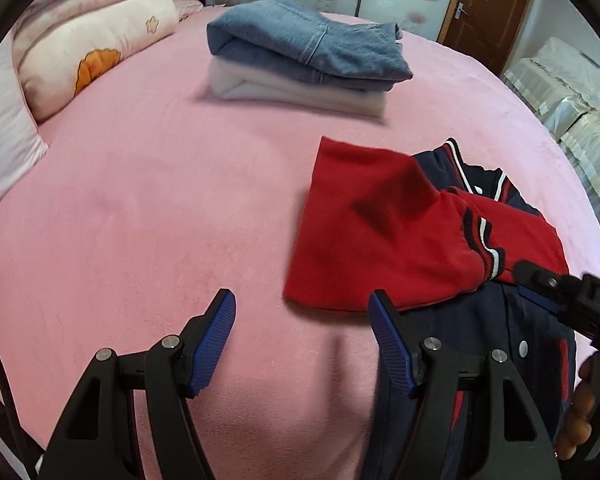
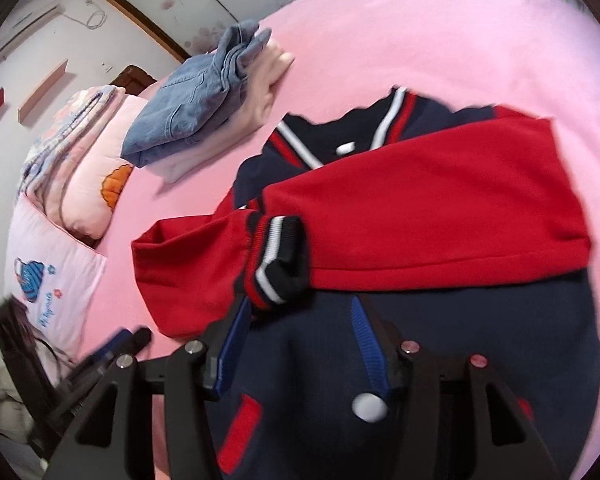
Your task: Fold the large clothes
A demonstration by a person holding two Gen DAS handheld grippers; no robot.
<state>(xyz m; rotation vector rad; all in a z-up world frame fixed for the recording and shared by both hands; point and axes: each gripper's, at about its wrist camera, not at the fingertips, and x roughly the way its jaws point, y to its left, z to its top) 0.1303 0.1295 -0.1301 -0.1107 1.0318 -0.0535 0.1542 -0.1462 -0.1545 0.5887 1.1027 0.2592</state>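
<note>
soft red-and-navy knit, the jacket drapes limp, so we judge its hem corners best for pinching, both the left gripper and the right gripper with jaws spread, empty.

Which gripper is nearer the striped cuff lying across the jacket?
Right. The right gripper sits open just below the striped cuff, its fingertips almost at the cuff's edge. The left gripper is open over the pink bedsheet, off to the side of the red sleeve.
</note>
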